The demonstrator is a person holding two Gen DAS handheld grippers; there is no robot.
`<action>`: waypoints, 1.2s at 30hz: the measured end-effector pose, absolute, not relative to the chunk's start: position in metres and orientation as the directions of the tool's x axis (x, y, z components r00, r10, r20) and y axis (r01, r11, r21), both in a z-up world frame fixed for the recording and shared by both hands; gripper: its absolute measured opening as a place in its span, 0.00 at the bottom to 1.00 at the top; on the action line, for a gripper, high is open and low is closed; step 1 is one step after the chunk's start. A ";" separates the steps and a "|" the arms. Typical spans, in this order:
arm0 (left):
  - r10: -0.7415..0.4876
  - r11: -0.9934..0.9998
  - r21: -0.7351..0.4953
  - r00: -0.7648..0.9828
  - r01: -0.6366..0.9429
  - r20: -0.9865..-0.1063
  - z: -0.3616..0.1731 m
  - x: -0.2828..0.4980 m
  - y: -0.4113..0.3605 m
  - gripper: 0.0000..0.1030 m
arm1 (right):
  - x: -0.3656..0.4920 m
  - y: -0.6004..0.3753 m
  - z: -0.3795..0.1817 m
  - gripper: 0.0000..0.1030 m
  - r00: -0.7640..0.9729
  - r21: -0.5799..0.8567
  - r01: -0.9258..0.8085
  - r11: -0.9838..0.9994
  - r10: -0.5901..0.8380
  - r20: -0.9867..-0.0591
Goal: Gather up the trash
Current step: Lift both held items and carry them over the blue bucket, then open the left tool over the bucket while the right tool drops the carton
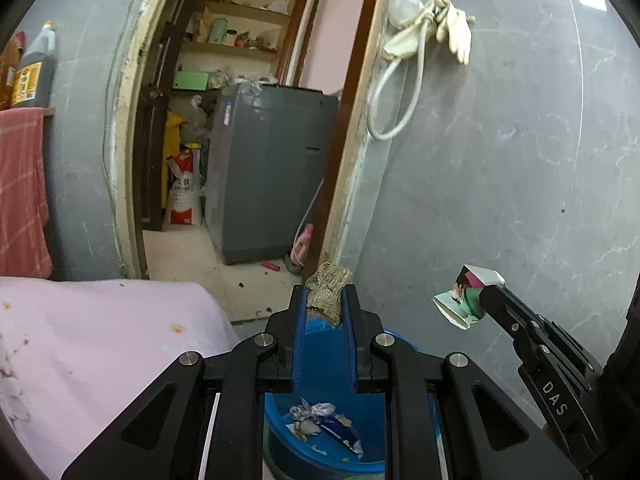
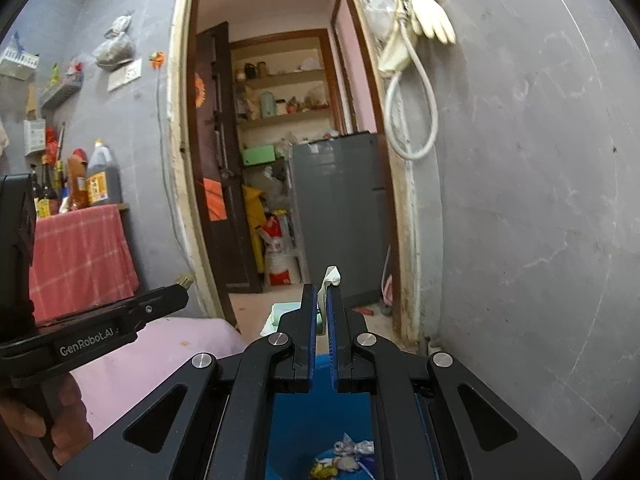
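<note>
While left claw [image 1: 324, 304] pinches rough corrugated cardboard scrap [image 1: 328, 286], right claw [image 2: 322, 300] clamps folded glossy wrapper [image 2: 332, 275].

Place: we take this for a lived-in home, a kitchen corner beside a storeroom.
Walls: we see grey tiles [image 1: 500, 160], scuffed and stained.
Cooking goods: we see a large dark sauce bottle [image 2: 103, 174] among other bottles above a red checked cloth [image 2: 80, 256].
Doorway: we look through a worn wooden frame [image 2: 182, 160] at pantry shelves [image 2: 284, 116] of jars.
Appliance: we see a grey washing machine [image 1: 272, 172], a printed sack [image 1: 184, 196] beside it.
Chores: we see rubber gloves [image 1: 452, 28] and a hose [image 1: 394, 92] on the wall.
Waste: we see a blue bucket [image 1: 320, 344] holding wrappers [image 1: 324, 424].
</note>
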State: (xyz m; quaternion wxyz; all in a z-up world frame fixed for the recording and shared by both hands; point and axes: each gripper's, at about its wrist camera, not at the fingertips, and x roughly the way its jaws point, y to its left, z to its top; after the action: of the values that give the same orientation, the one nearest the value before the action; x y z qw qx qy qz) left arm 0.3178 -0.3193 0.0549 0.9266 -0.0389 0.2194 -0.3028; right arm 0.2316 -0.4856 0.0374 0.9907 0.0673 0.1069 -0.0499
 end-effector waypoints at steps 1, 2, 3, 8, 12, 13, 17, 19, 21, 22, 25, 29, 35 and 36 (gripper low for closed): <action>-0.579 0.813 -0.206 0.717 0.545 -0.388 0.052 0.319 -0.322 0.13 | 0.232 -0.488 0.035 0.03 0.970 0.127 0.115 0.985 -0.084 -0.226; -0.582 0.811 -0.209 0.710 0.547 -0.398 0.049 0.321 -0.326 0.13 | 0.233 -0.491 0.033 0.03 0.968 0.132 0.116 0.984 -0.082 -0.237; -0.582 0.810 -0.213 0.703 0.547 -0.409 0.046 0.323 -0.329 0.13 | 0.234 -0.493 0.031 0.03 0.966 0.135 0.117 0.984 -0.081 -0.244; -0.583 0.806 -0.225 0.669 0.547 -0.460 0.032 0.331 -0.340 0.14 | 0.239 -0.501 0.022 0.03 0.955 0.157 0.121 0.980 -0.071 -0.290; -0.580 0.804 -0.234 0.634 0.546 -0.511 0.022 0.338 -0.345 0.14 | 0.247 -0.504 0.015 0.03 0.942 0.179 0.122 0.976 -0.057 -0.331; -0.581 0.802 -0.240 0.623 0.547 -0.525 0.019 0.339 -0.347 0.14 | 0.249 -0.505 0.013 0.03 0.937 0.186 0.118 0.975 -0.048 -0.346; -0.598 0.787 -0.296 0.549 0.542 -0.584 0.006 0.352 -0.351 0.14 | 0.260 -0.508 0.003 0.04 0.909 0.197 0.119 0.973 -0.027 -0.415; -0.605 0.780 -0.325 0.513 0.534 -0.609 0.000 0.358 -0.354 0.14 | 0.264 -0.510 -0.001 0.04 0.898 0.207 0.121 0.971 -0.018 -0.440; -0.608 0.778 -0.342 0.492 0.527 -0.624 -0.004 0.363 -0.354 0.15 | 0.267 -0.513 -0.004 0.05 0.889 0.218 0.131 0.967 -0.017 -0.458; -0.606 0.778 -0.349 0.478 0.523 -0.636 -0.008 0.366 -0.355 0.15 | 0.269 -0.515 -0.005 0.05 0.884 0.227 0.131 0.965 -0.010 -0.468; -0.601 0.780 -0.351 0.466 0.518 -0.649 -0.009 0.370 -0.357 0.26 | 0.270 -0.519 -0.008 0.06 0.877 0.241 0.140 0.960 -0.007 -0.481; -0.602 0.781 -0.352 0.471 0.516 -0.645 -0.008 0.371 -0.355 0.28 | 0.270 -0.521 -0.009 0.09 0.874 0.248 0.144 0.958 -0.006 -0.486; -0.586 0.799 -0.326 0.537 0.505 -0.607 0.003 0.364 -0.342 0.40 | 0.266 -0.520 -0.003 0.26 0.887 0.257 0.154 0.954 -0.019 -0.461; -0.582 0.804 -0.319 0.552 0.502 -0.597 0.005 0.362 -0.339 0.43 | 0.264 -0.519 -0.001 0.26 0.890 0.257 0.154 0.954 -0.021 -0.456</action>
State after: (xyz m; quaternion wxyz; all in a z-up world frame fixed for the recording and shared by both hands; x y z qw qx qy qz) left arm 0.3617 -0.3386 0.0050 0.8792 -0.0553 0.3590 -0.3084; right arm 0.2640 -0.5195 -0.0007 0.9613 0.1444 0.2302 -0.0455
